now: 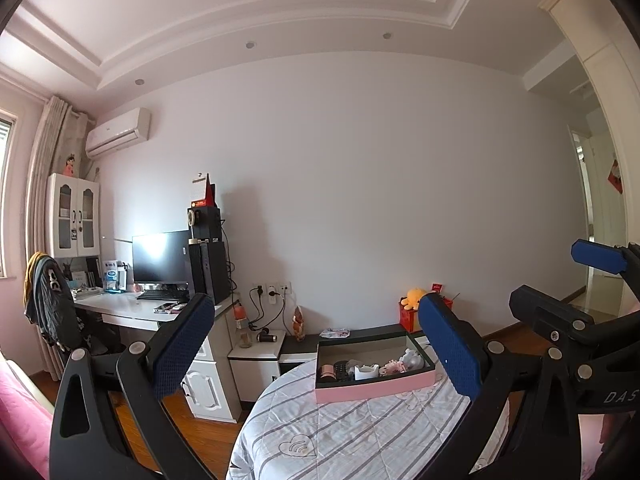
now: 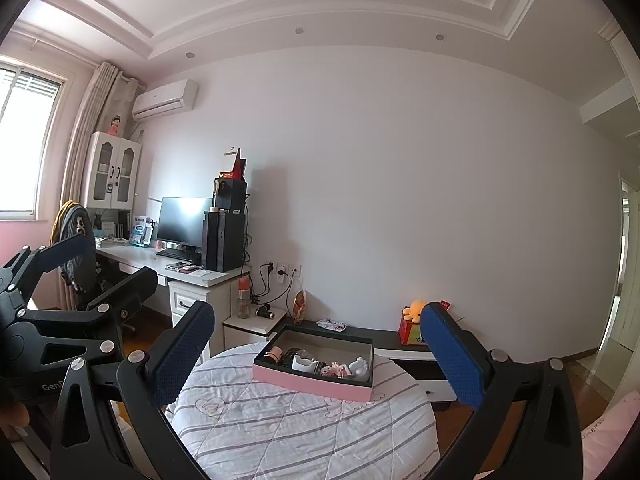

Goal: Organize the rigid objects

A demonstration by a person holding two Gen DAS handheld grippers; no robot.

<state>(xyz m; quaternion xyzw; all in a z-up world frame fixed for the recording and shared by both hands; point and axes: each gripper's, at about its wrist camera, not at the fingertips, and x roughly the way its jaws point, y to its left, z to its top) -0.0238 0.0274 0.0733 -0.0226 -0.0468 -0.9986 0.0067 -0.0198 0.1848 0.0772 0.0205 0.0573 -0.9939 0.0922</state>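
Both the left claw [image 1: 316,344] and the right claw [image 2: 318,350] are hovering spread and empty above the quilted round surface [image 2: 280,432], where the pink tray [image 2: 312,384] is already holding small objects; whichever stage this is, any approach should be level.

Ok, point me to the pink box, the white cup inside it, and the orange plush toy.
pink box [image 2: 308,385]: right wrist view, on its pink front wall.
white cup [image 2: 303,363]: right wrist view, on its side, inside the box.
orange plush toy [image 1: 414,297]: left wrist view, on its body.
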